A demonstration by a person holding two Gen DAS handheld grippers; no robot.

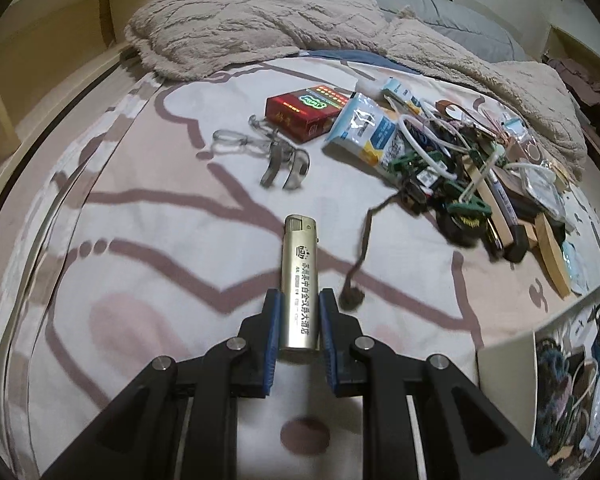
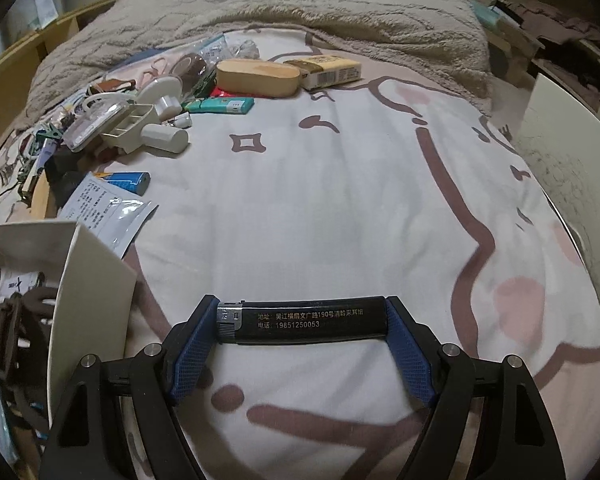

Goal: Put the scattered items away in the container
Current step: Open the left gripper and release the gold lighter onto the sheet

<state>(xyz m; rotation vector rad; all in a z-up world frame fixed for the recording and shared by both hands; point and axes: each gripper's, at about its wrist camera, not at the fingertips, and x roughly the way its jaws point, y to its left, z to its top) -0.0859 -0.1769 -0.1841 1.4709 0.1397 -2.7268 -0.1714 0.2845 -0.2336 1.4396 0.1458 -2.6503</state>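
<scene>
Two lighters gripped: left claw (image 1: 299,300) clenches gold lighter (image 1: 299,284) lengthwise; right claw (image 2: 300,312) clamps black lighter (image 2: 300,325) end-to-end, lower centre.

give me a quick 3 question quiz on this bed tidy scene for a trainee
1. True or false: the left gripper holds a black lighter.
2. How does the black lighter lie in the right gripper? A) crosswise, its ends against the two pads B) pointing away along the fingers C) flat on the bedsheet, untouched
3. Fill in: on the bedsheet beyond the gold lighter, the red box lies beside a clear ____.

Key
1. False: it holds the gold lighter, pointing away between its pads.
2. A
3. eyelash curler, by the look of it.
</scene>
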